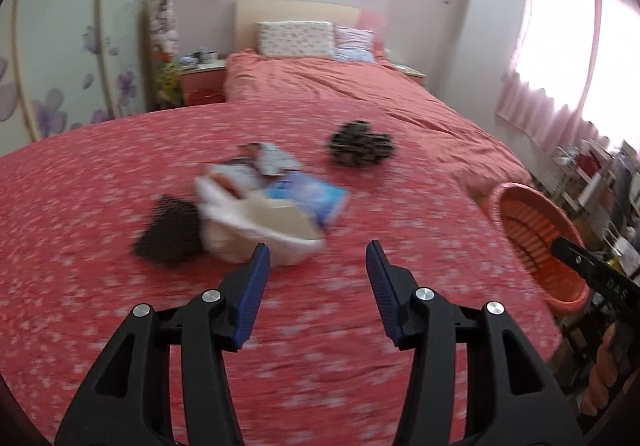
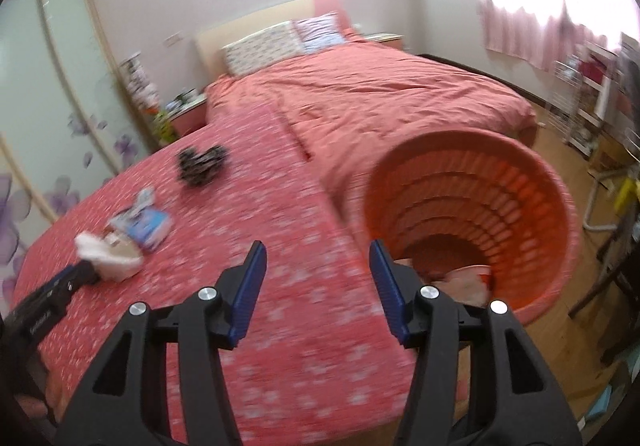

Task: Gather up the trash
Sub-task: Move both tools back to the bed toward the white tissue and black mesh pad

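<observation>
With both wrist views blurred by motion, fine detail of the trash unreadable. Left gripper (image 1: 318,256): blue-padded fingers (image 1: 256,294) apart, nothing between them, above the red flowered bedspread (image 1: 100,206) just short of the trash pile (image 1: 264,202). Pile on the bedspread: white crumpled wrapper (image 1: 224,242), blue packet (image 1: 316,198), dark mesh piece (image 1: 168,238) at its left. Separate dark crumpled item (image 1: 360,144) farther up the bed, apart from the pile. Right gripper (image 2: 318,256): fingers (image 2: 250,286) apart, empty, over the bed edge. Orange slatted basket (image 2: 532,206) just beside the bed, to the right, with pale crumpled scraps (image 2: 464,278) at its bottom. Pile well left of the basket.
</observation>
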Tool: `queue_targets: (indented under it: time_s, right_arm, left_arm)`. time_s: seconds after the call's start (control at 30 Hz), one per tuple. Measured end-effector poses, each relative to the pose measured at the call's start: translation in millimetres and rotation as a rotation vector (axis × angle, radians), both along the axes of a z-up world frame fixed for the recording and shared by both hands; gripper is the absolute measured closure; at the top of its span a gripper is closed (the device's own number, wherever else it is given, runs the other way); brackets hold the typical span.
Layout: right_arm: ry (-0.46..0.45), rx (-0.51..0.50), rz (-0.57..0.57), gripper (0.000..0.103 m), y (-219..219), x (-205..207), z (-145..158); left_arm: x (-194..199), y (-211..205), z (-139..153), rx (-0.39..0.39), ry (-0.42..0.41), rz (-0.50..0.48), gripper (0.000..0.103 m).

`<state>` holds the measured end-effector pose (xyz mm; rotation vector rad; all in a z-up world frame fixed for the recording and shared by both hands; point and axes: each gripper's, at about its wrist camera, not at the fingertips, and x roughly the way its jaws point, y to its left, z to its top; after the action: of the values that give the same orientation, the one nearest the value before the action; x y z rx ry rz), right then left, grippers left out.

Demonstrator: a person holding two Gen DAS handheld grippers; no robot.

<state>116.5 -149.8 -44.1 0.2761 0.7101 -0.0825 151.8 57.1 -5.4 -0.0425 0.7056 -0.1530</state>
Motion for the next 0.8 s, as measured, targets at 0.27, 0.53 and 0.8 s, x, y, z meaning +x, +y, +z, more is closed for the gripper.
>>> queue_targets:
  time_s: [0.27, 0.53, 0.8]
  right_arm:
    - [0.008, -0.005, 0.200, 0.050, 91, 19, 0]
    - [0.011, -0.022, 0.336, 0.050, 164, 44, 2]
    - [0.003, -0.085, 0.437, 0.050, 224, 72, -2]
  left_arm:
    - [0, 78, -9, 0.021, 0.019, 0.147, 0.053]
    - [9, 131, -20, 0.003, 0.050, 0.246, 0.053]
    - [17, 160, -29, -0.021, 0.073, 0.288, 0.053]
